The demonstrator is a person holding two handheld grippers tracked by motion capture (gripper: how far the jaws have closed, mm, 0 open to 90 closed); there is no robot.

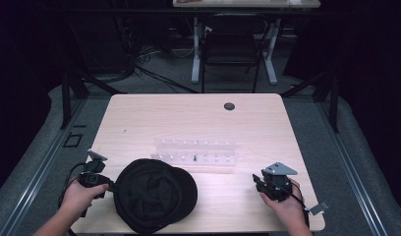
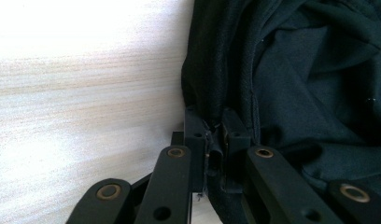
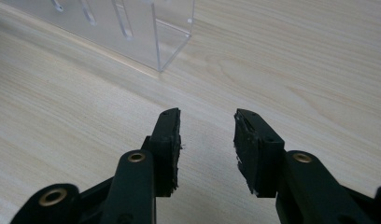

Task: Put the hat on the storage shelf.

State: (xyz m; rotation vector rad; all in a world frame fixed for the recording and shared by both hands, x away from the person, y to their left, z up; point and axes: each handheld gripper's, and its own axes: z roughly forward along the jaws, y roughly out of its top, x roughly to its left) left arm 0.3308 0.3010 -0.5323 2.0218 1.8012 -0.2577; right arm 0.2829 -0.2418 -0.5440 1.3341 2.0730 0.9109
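Both hand-held tools are matte black. The left gripper (image 1: 93, 178) and right gripper (image 1: 273, 186) each carry a grey three-cornered plate on top and trail a thin black cable. Their linked arms show brass-ringed pivot holes and small screw holes. The blocky jaws have scuffed, worn edges. The forearms are bare.
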